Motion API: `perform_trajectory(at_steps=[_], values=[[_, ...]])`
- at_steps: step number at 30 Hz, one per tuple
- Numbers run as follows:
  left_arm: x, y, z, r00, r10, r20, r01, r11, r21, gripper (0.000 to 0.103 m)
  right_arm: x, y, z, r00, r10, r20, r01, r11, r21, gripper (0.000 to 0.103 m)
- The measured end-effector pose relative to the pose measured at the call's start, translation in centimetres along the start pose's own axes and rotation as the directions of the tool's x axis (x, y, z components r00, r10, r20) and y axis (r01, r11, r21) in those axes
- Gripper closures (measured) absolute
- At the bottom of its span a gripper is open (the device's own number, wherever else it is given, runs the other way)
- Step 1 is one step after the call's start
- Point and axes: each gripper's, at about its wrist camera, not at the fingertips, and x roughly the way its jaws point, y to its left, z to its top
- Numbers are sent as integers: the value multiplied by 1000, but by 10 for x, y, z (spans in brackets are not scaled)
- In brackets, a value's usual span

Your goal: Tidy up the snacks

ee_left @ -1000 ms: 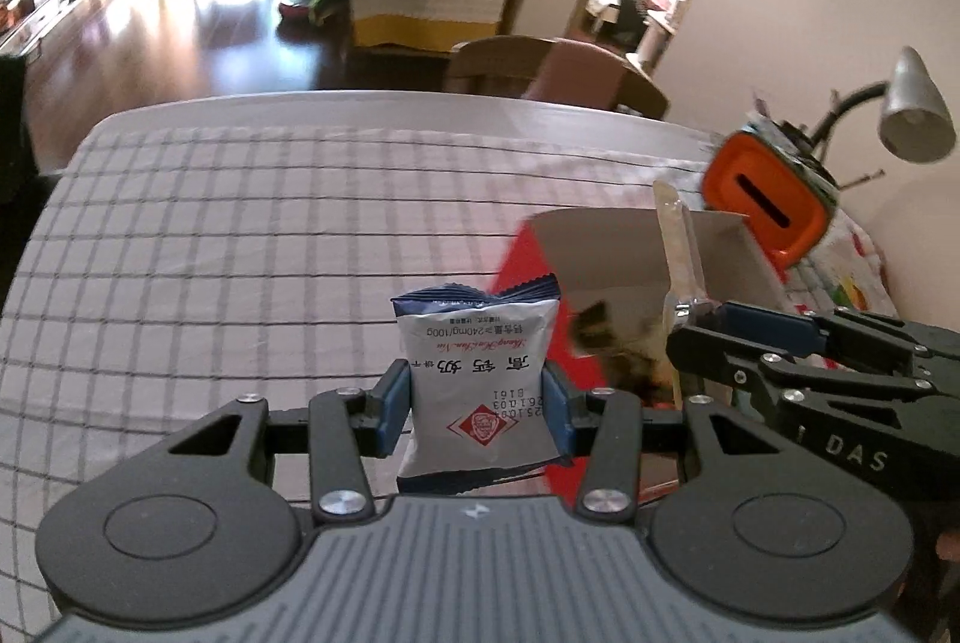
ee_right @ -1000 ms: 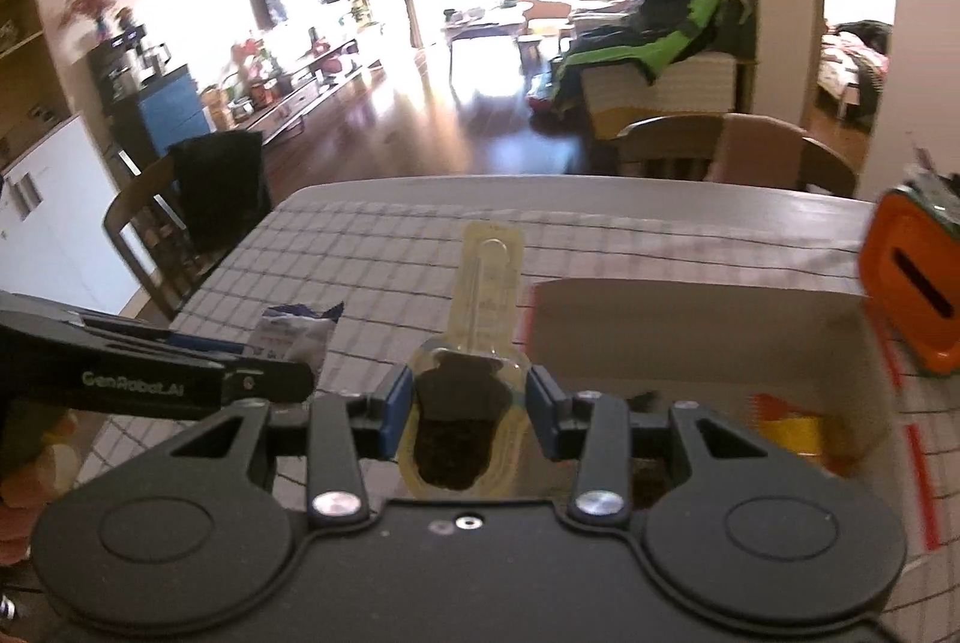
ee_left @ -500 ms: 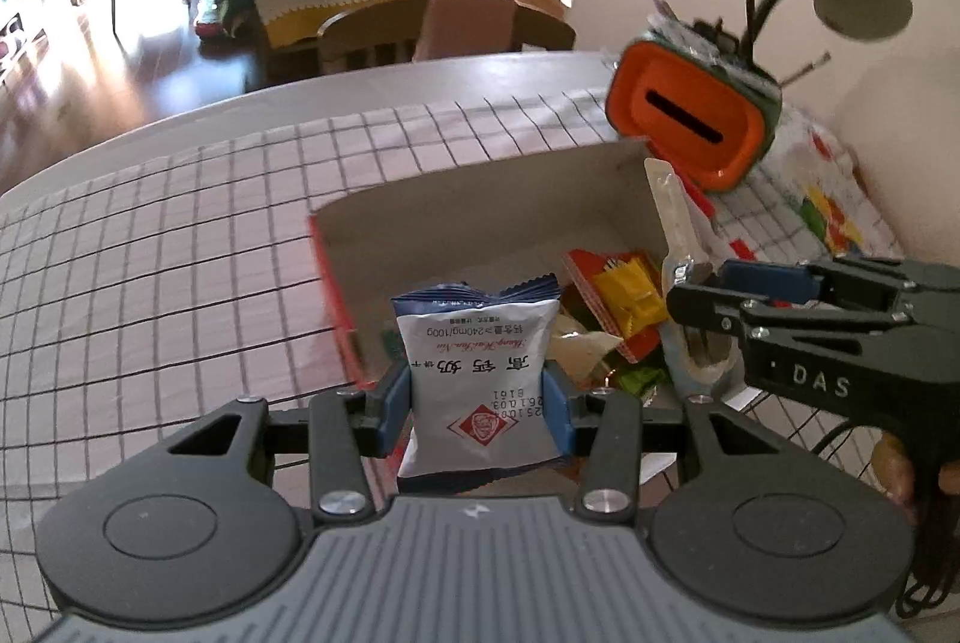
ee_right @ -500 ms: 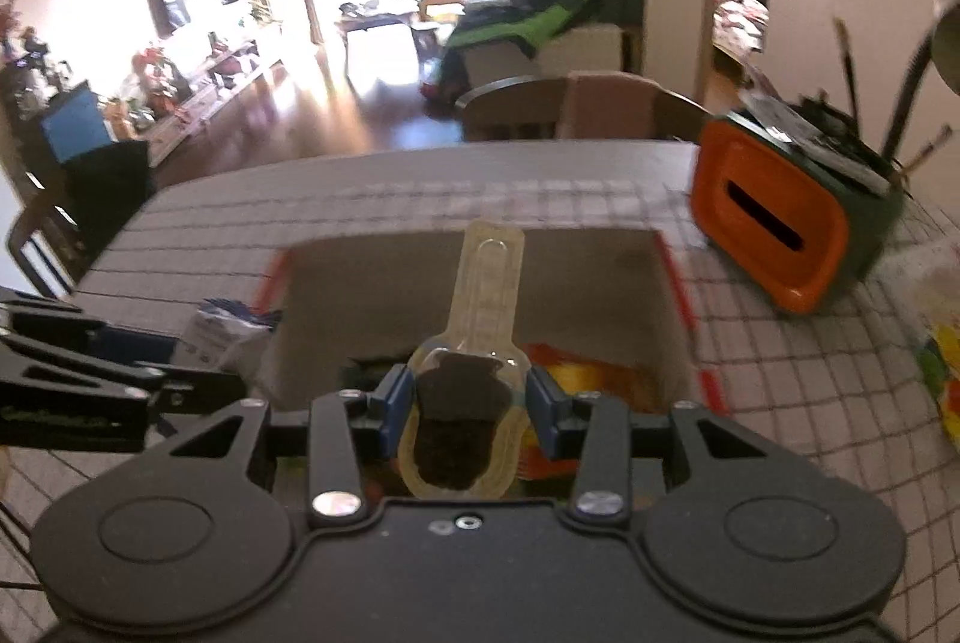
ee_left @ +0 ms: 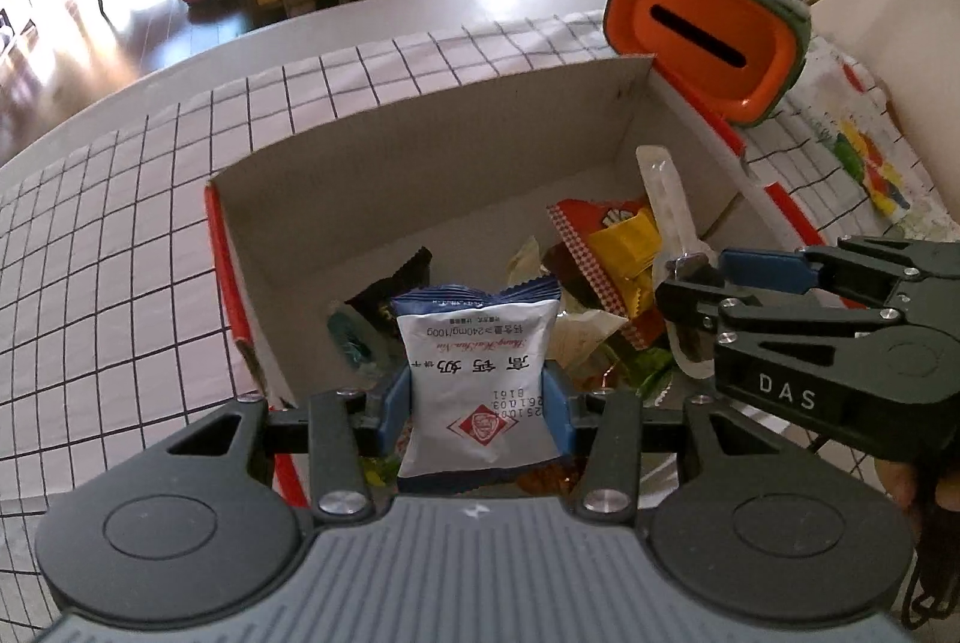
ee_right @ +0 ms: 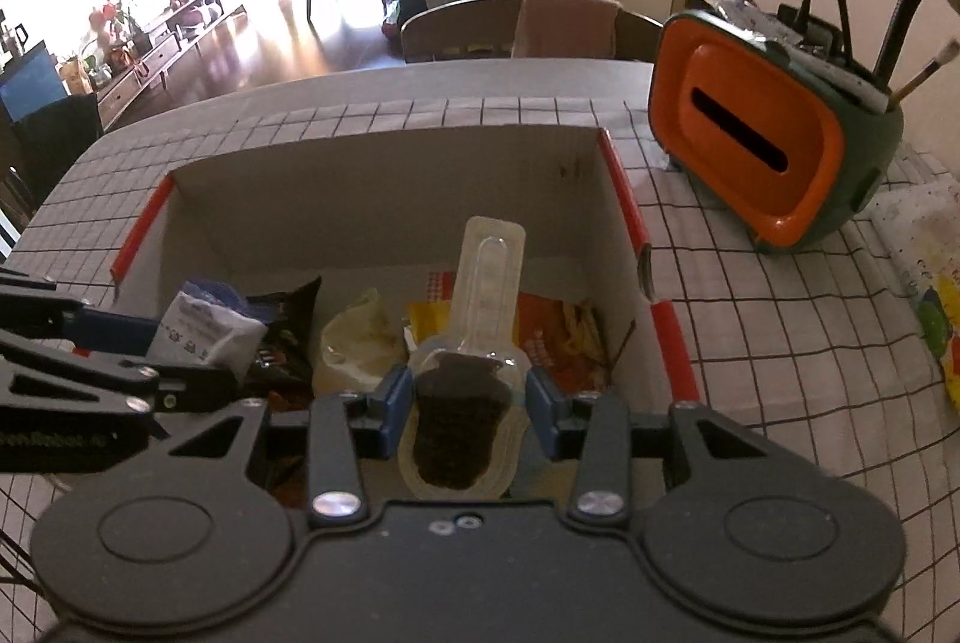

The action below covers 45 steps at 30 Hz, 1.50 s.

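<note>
Above the open cardboard box [ee_left: 456, 150] on the checked tablecloth [ee_left: 120, 223], my left gripper [ee_left: 474, 397] clamps a white-and-blue snack packet [ee_left: 477, 385] upright between its blue pads, the packet poised over the loose wrappers heaped in the box. Just to its right, my right gripper [ee_right: 469, 397] pinches a clear spoon-shaped pack with dark filling [ee_right: 465, 403], its long handle pointing away over the box interior. Both loads hang above the box, neither resting in it. An orange-faced holder [ee_right: 762, 144] with brushes stands beyond the box's right wall.
</note>
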Motion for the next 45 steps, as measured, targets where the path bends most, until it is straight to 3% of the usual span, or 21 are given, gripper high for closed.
perform_trajectory(at_steps=[16, 26, 36, 45], values=[[12, -5, 2, 999, 31, -12, -31, 1000, 5, 57, 6, -3, -1, 998, 38, -40, -38, 999, -9, 63], [-14, -5, -7, 998, 26, 55, -27, 1000, 13, 43, -17, -7, -4, 997, 77, -8, -77, 997, 26, 58], [-54, 3, -21, 990, 20, 140, -21, 1000, 1, 34, -56, 1, -7, 991, 111, 79, -114, 993, 34, 26], [-90, 10, -36, 973, 11, 232, -7, 1000, -18, 26, -91, 15, -12, 975, 156, 159, -160, 987, 14, 6]])
